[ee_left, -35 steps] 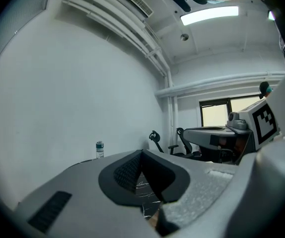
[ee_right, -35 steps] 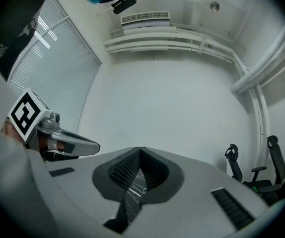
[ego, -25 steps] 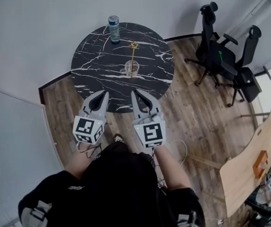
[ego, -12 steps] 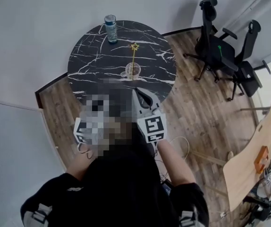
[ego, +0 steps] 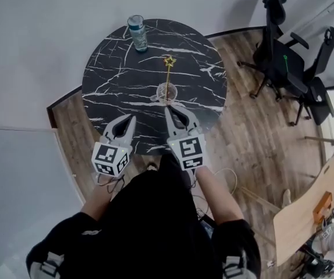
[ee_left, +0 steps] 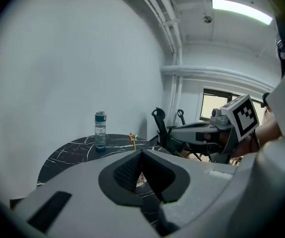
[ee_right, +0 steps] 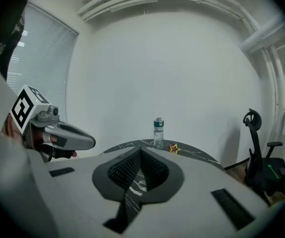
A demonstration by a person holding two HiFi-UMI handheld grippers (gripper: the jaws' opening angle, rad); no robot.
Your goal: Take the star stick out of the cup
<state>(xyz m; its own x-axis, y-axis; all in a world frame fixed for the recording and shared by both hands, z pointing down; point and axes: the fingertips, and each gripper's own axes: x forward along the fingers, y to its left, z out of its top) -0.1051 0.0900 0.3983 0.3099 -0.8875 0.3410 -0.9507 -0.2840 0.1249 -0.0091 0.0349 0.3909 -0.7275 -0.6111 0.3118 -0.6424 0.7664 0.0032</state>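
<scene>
At the near edge of the round table, the right gripper (ego: 168,111) hangs with its jaws pressed together and nothing between them, its tips just short of the cup (ego: 166,92). Beside it, the left gripper (ego: 132,119) is likewise closed and empty, a little further from the cup and to its left. Both point forward over the black marble table (ego: 114,80).

The clear cup stands near the middle of the tabletop, apart from both grippers. The star stick (ego: 168,74) stands in it, its thin shaft rising out of the rim and its yellow star at the top end. A water bottle (ego: 137,32) stands near the far edge, well clear of the cup. Two office chairs (ego: 283,57) are on the wooden floor to the right.

The task looks to be at the approach: the stick is in the cup and nothing is grasped yet. The next move probably calls for the right gripper to open, go forward to the shaft above the rim, and close on it. The lift should then follow the line of the shaft, since a sideways pull could tip such a light cup; the left gripper could steady it.
</scene>
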